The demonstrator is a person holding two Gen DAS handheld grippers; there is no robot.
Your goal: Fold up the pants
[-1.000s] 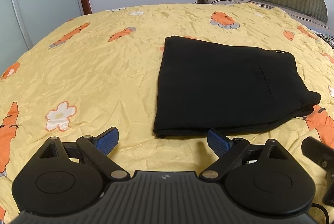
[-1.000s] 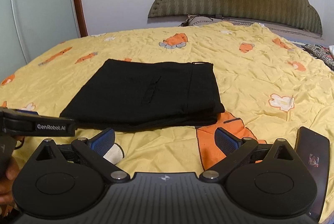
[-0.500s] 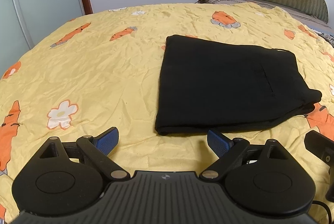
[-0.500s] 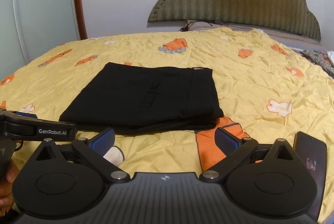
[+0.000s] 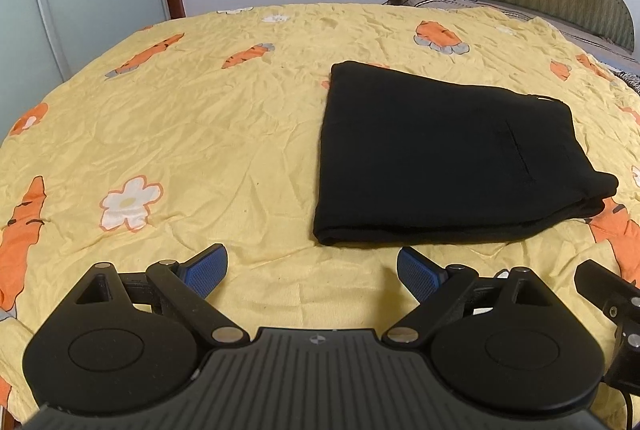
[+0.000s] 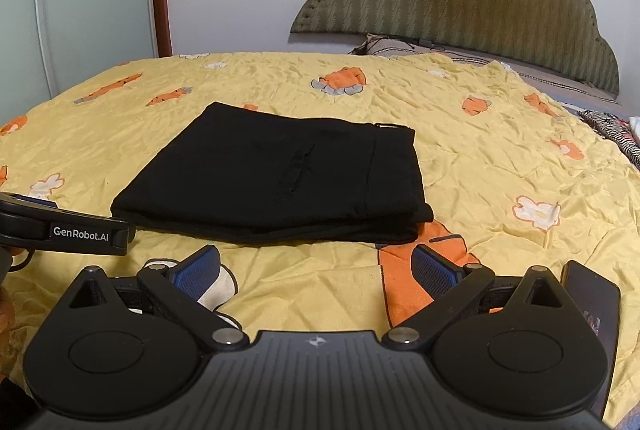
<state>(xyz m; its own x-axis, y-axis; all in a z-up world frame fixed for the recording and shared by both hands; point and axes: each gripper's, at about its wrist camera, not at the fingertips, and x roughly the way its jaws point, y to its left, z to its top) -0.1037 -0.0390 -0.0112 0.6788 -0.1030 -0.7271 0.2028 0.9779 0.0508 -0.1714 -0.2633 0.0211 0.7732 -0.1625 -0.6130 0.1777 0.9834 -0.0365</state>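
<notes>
The black pants (image 5: 448, 157) are seen folded into a flat rectangle on the bed (image 5: 200, 133), just ahead of both grippers. The left gripper (image 5: 312, 266) is held wide open and empty, with the pants ahead and slightly to its right. The right gripper (image 6: 316, 266) is also spread open, nothing held, with the pants ahead and slightly left. The fold looks finished.
</notes>
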